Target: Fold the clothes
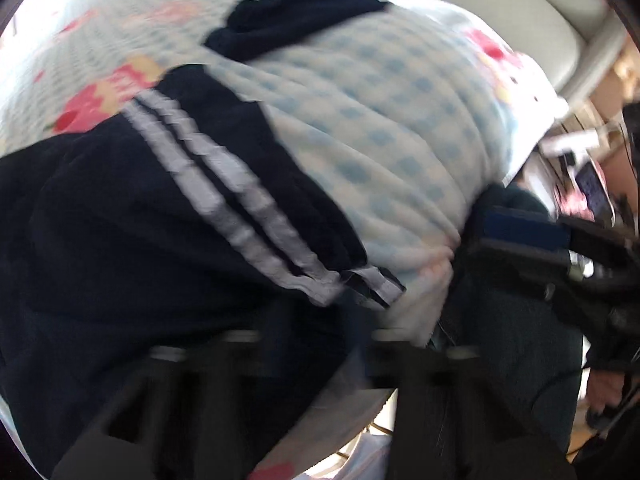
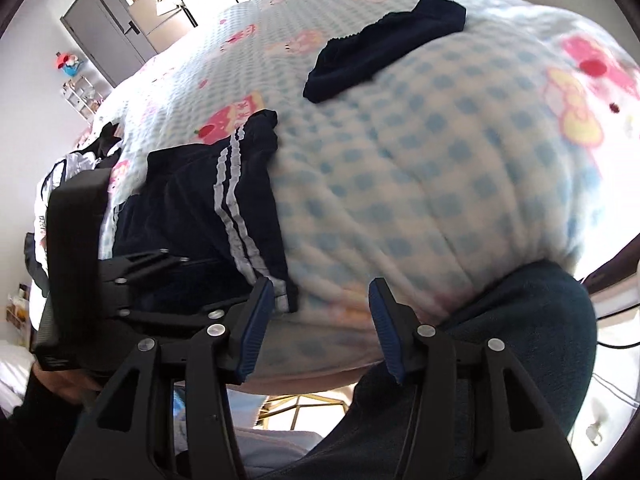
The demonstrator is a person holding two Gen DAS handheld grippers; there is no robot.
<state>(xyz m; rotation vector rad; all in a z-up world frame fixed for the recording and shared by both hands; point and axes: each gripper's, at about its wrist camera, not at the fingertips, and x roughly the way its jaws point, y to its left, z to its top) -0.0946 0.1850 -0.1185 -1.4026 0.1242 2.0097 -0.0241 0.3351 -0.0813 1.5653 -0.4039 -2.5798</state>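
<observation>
Checked blanket [image 2: 420,184], navy striped shorts [image 2: 200,216] spread

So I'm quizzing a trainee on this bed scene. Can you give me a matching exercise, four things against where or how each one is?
Things:
1. striped shorts
2. plain dark garment
3. right gripper
4. grey door

Descriptions:
A. far side of the checked blanket, near the headboard
B. open, holding nothing, over the near blanket edge
C. top left background
D. near edge of the bed, left of the open fingers

Pairs: 1-D, 2-A, 3-B, 4-C
</observation>
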